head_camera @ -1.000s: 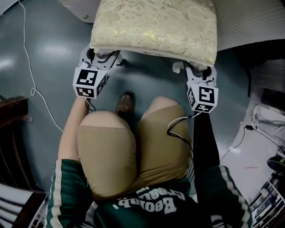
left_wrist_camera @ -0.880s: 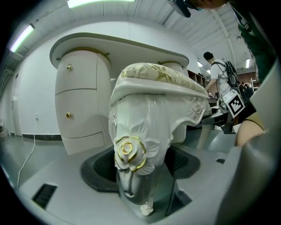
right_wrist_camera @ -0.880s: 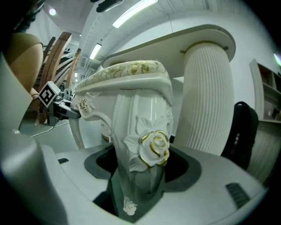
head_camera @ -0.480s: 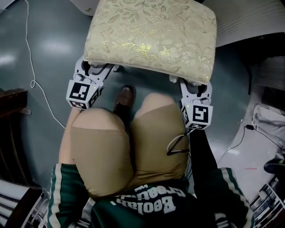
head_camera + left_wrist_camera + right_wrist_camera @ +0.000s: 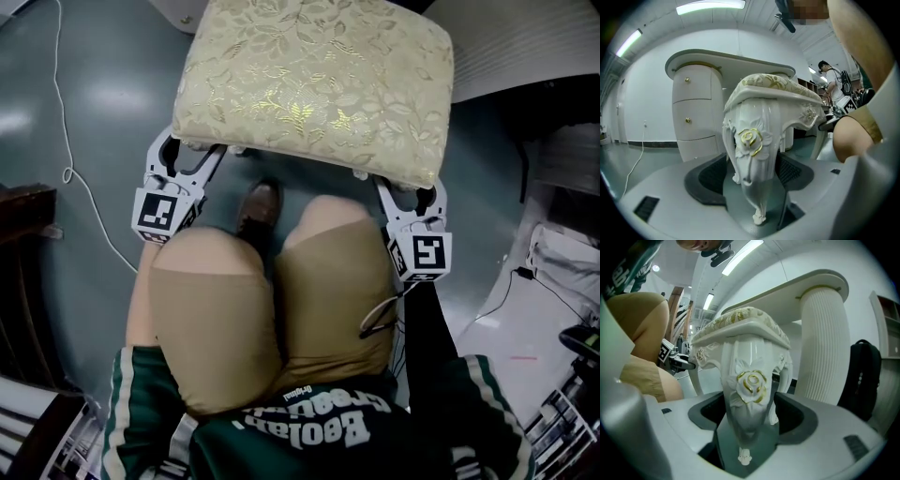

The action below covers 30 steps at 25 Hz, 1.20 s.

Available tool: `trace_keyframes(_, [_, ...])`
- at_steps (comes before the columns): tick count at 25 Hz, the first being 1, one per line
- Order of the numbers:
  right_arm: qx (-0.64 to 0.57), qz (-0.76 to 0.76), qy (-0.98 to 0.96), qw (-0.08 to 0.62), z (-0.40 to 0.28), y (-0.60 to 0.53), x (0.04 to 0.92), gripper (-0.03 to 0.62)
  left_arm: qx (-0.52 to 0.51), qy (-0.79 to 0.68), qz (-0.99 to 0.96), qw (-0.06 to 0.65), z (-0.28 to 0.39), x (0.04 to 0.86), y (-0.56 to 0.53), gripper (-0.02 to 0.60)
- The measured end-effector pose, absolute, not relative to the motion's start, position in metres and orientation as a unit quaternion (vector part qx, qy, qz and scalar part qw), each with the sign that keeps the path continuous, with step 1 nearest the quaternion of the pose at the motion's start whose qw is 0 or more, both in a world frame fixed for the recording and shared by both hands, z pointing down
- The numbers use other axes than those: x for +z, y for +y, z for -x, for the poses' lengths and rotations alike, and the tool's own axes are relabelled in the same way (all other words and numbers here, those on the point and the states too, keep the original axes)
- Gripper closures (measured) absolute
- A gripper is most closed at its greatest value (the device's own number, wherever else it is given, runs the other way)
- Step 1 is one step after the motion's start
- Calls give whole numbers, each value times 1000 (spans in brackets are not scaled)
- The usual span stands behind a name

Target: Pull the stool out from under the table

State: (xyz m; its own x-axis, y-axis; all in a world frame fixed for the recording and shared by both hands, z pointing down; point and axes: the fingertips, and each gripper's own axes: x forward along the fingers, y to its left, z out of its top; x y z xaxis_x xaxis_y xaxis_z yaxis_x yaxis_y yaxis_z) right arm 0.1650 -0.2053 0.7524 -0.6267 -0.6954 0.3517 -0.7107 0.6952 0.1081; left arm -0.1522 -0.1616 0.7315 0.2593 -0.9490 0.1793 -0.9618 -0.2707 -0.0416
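- Left gripper (image 5: 186, 157) first: its jaws are spread around the stool's left front leg (image 5: 752, 140), and the pads do not press on the carving.
- My right gripper (image 5: 409, 194) is opening, with the right front leg (image 5: 748, 380) between its jaws and a gap on either side.
- The stool (image 5: 314, 84) stands straight ahead of me, just beyond my knees (image 5: 267, 262), with its whole cushion showing in the head view.
- The table (image 5: 693, 108) lies farther ahead, behind the stool.
- The seat's near edge runs left to right from one gripper to the other, so both are equally near.
- Any pull runs straight back toward me, and my knees leave little room.
- I judge the stool already out from under the table.
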Motion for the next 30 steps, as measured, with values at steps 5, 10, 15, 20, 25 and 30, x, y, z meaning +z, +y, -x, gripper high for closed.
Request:
trace_keyframes(5, [43, -399, -895, 194, -194, -181, 756, 269, 91, -629, -770, 58, 180, 736, -126, 242])
trace_keyframes(10, [34, -420, -880, 218, -220, -181, 743, 247, 90, -660, -744, 48, 211, 717, -113, 243])
trace_keyframes(15, [-5, -402, -889, 219, -228, -175, 711, 287, 57, -672, -738, 25, 218, 656, -131, 244])
trace_keyframes(20, [-14, -433, -886, 166, -233, -195, 658, 289, 35, -684, -729, -10, 217, 590, -150, 244])
trace_keyframes(25, [-30, -465, -878, 108, -211, -233, 592, 278, -4, -672, -740, -24, 202, 526, -171, 244])
trace_keyframes(30, [-52, -459, -884, 71, -165, -259, 544, 278, -19, -649, -759, -45, 167, 476, -190, 244])
